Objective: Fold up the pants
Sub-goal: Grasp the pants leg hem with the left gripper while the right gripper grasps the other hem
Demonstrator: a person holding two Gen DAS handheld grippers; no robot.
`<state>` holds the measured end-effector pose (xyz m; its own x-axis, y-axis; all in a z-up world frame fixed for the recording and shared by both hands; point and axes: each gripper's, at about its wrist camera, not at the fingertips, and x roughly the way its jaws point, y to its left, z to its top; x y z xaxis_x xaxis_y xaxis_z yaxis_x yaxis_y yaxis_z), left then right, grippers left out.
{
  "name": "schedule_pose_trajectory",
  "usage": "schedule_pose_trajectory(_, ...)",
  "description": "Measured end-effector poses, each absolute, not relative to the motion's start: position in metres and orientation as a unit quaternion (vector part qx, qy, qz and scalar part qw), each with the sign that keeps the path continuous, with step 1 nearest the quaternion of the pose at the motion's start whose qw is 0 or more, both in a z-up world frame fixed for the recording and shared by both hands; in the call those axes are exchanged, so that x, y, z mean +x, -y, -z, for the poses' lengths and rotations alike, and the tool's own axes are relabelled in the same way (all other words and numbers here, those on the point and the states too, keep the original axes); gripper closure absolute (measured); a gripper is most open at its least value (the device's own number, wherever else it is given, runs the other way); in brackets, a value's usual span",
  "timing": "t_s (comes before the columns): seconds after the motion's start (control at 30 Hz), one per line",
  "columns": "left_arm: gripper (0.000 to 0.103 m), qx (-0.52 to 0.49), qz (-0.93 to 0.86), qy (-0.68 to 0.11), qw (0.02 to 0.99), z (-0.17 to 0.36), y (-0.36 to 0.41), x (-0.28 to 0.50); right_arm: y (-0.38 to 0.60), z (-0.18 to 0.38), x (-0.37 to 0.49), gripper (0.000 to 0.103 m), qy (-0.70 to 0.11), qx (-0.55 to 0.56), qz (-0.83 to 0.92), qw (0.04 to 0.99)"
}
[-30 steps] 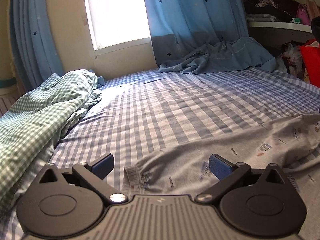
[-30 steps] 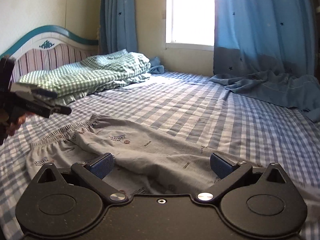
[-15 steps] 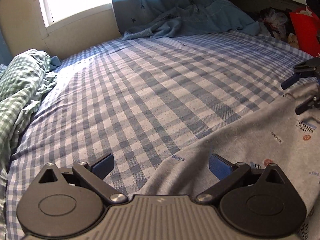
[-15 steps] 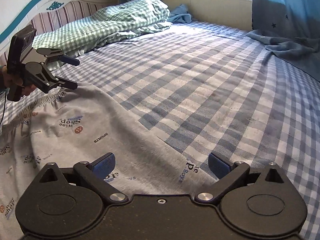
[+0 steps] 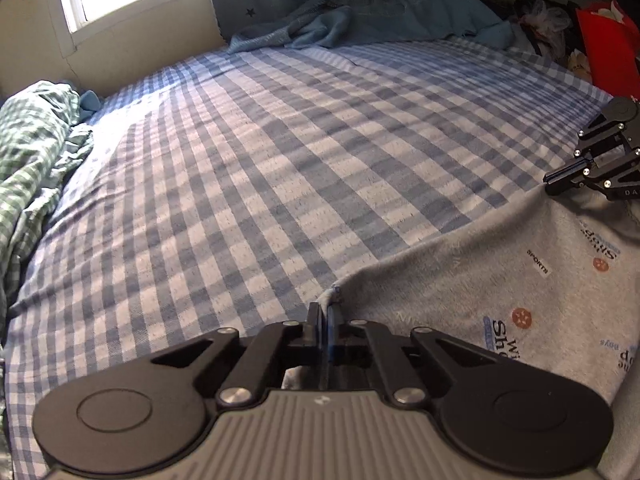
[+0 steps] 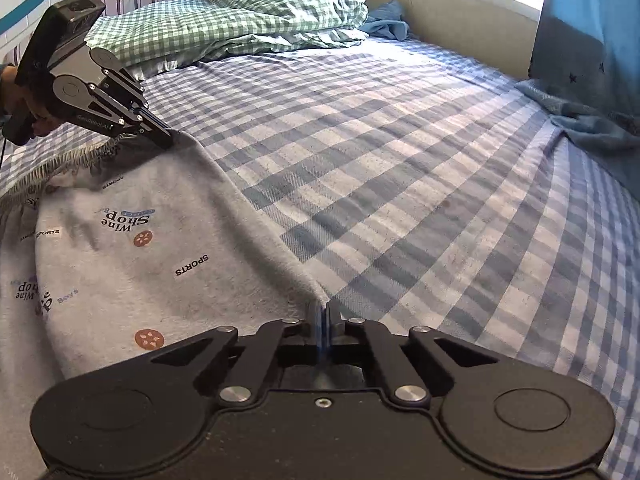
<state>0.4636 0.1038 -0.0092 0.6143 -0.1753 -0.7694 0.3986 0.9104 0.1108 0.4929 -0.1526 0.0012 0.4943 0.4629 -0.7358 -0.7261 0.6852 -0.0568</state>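
Left wrist view: the left gripper (image 5: 325, 312) sits at six o'clock, its jaws clenched on a pinch of the grey printed pants (image 5: 500, 280), at the fabric's far edge. A small tuck of cloth rises between the pads. The pants spread from there toward three and four o'clock over the blue checked bedsheet (image 5: 260, 160). At three o'clock the right gripper (image 5: 550, 184) bites the same far edge of the pants, its tips together on the cloth.

Right wrist view: the right gripper (image 6: 320, 314) is at six o'clock, jaws pressed together on the pants (image 6: 132, 248) where their edge meets the bedsheet (image 6: 400, 160); the fold caught there is thin and hard to see, so the grasp looks real but slight. The pants lie from seven to ten o'clock, with their gathered waistband (image 6: 52, 168) at nine o'clock. At ten o'clock the left gripper (image 6: 166, 140), held in a hand (image 6: 28, 108), pinches the corner beside the waistband. A green checked blanket (image 6: 240, 20) is heaped at twelve o'clock near the headboard, and a blue curtain (image 6: 580, 40) hangs at two o'clock with its hem resting on the bed.
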Motion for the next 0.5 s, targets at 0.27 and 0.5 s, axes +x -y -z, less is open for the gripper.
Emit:
schedule_pose_trajectory(0.27, 0.101, 0.116, 0.095, -0.375, 0.915, 0.012, -0.111, 0.485, 0.133, -0.008, 0.536, 0.103, -0.336, -0.188, -0.303, 0.872)
schedule_pose_trajectory(0.5, 0.057, 0.104, 0.130, -0.389, 0.906, 0.023, -0.124, 0.480, 0.140, 0.006, 0.545, 0.079, -0.363, -0.151, -0.329, 0.859)
